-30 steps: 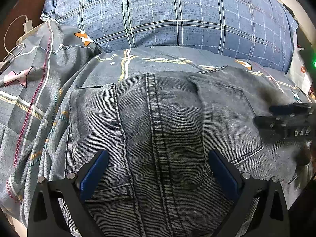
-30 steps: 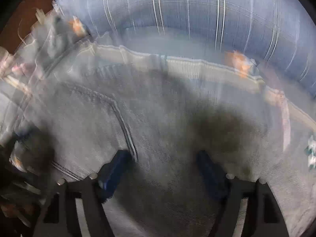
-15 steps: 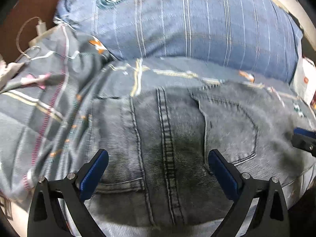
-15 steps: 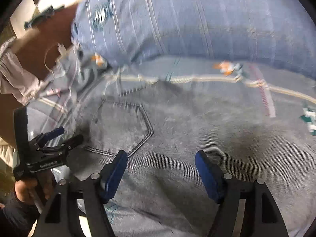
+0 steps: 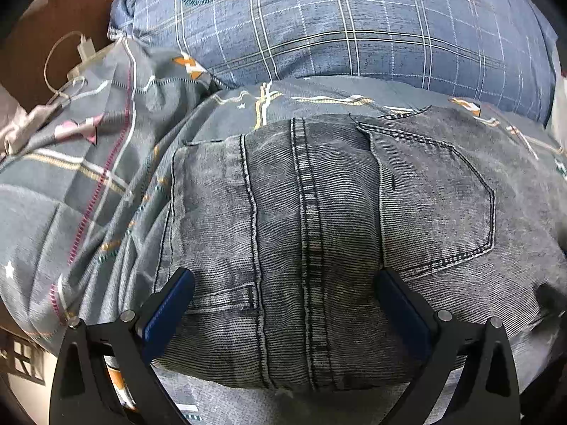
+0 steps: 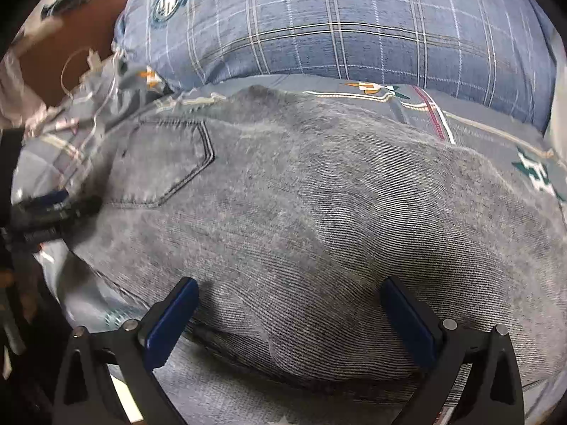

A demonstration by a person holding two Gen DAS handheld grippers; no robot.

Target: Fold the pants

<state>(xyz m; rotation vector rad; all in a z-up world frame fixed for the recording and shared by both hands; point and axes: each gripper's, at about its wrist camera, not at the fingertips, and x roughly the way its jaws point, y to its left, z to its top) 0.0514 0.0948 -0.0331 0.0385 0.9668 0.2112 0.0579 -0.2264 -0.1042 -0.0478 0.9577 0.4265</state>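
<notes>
Grey washed jeans (image 5: 319, 212) lie on a patterned grey bedsheet (image 5: 71, 184), back side up, with the waistband at the left and a back pocket (image 5: 436, 198) on the right. My left gripper (image 5: 287, 304) is open and hovers over the seat seam near the front edge, holding nothing. In the right wrist view the jeans (image 6: 319, 212) spread across the bed, bunched into a soft ridge. My right gripper (image 6: 288, 313) is open above the front edge of the fabric. The left gripper (image 6: 53, 209) shows at the left there.
A blue plaid pillow (image 5: 354, 24) lies behind the jeans; it also shows in the right wrist view (image 6: 336, 24). A white charger and cable (image 5: 81, 49) sit at the far left on a brown surface. The bed's front edge is just below both grippers.
Both grippers have drawn back towards the front edge of the jeans. The right gripper has left the left wrist view. The jeans lie as before.
</notes>
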